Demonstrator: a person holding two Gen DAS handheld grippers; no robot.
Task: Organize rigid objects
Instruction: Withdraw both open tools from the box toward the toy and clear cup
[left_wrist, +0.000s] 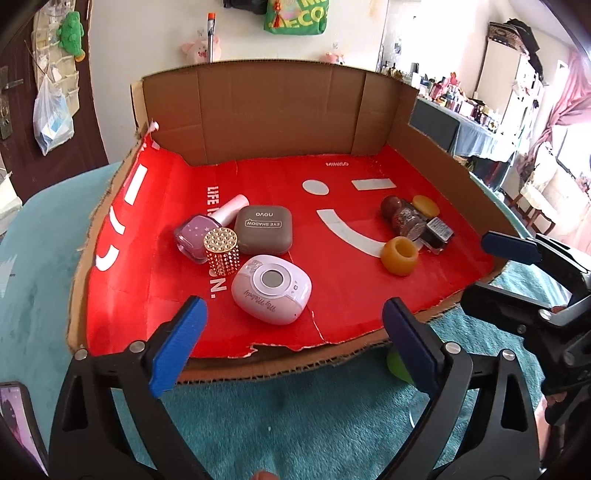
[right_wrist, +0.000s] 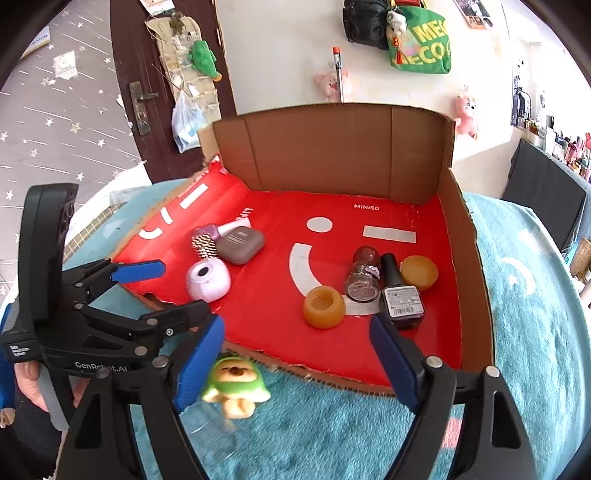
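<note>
A cardboard tray (left_wrist: 354, 110) with a red liner lies on a teal blanket. On its left are a pink-white case (left_wrist: 271, 290) (right_wrist: 208, 283), a brown eye shadow compact (left_wrist: 264, 230), a purple nail polish bottle (left_wrist: 194, 238) and a gold studded cylinder (left_wrist: 221, 253). At the right lie an amber ring jar (right_wrist: 324, 306), an amber lid (right_wrist: 419, 273), a glitter bottle (right_wrist: 364, 277) and a dark polish bottle (right_wrist: 400, 301). My left gripper (left_wrist: 295, 310) hangs open at the tray's front edge, short of the pink case. The right gripper (right_wrist: 297, 325) is open before the amber jar, holding nothing.
A green and yellow toy figure (right_wrist: 234, 380) lies on the blanket (right_wrist: 535, 295) just outside the tray's torn front edge, by the right gripper's left finger. A phone (left_wrist: 14, 417) rests at the near left. The tray's back and right walls stand tall. A person's hand (right_wrist: 33, 384) holds the left gripper.
</note>
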